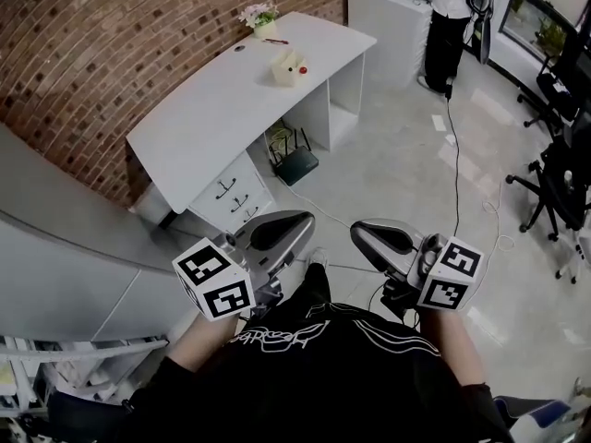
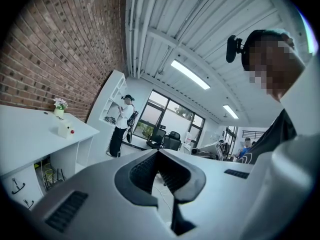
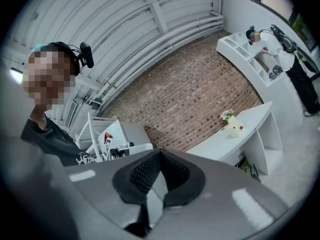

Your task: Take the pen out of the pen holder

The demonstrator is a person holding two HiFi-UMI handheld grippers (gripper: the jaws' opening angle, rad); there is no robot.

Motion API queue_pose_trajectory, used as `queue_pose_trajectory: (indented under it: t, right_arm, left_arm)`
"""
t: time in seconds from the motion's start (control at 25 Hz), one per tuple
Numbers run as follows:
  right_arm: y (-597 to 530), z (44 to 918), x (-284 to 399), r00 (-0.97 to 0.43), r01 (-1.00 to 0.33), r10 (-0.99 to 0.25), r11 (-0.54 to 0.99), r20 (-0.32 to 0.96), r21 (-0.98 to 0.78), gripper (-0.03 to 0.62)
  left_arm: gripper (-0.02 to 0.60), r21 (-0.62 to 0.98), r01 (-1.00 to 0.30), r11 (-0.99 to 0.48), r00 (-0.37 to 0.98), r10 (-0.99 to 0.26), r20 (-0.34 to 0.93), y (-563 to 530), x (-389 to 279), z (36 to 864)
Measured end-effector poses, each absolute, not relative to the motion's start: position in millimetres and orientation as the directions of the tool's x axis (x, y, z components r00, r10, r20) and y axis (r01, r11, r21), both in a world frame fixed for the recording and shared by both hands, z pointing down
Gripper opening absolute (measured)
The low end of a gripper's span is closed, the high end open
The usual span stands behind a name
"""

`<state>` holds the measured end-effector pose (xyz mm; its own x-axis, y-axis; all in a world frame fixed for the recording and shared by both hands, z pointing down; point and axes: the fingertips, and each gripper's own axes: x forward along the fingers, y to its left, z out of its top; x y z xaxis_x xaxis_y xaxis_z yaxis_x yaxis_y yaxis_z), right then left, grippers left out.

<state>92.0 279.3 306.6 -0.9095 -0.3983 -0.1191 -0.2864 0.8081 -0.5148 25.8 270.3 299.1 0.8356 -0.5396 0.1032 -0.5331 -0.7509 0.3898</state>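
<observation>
A cream box-shaped pen holder with a red dot stands on the far white desk; it also shows in the left gripper view as the pen holder and in the right gripper view as the pen holder. A thin dark pen lies on the desk beside a small flower pot. My left gripper and right gripper are held close to my body, well short of the desk. Both are shut with nothing between the pads, as the left gripper and right gripper show in their own views.
Under the desk are drawers and a black router. A person stands at the white shelves at the back. Office chairs stand at the right, and a cable runs across the floor.
</observation>
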Motion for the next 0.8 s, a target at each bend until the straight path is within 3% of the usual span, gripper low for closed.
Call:
queue_pose_trajectory:
  t: [0.8]
  right_arm:
    - [39,347,30,-0.898,-0.363,-0.439,0.722,0.016,-0.589,0.003]
  left_arm:
    - [0.003,0.496,-0.510,-0.702,0.850,-0.501,0.166,26,-36,353]
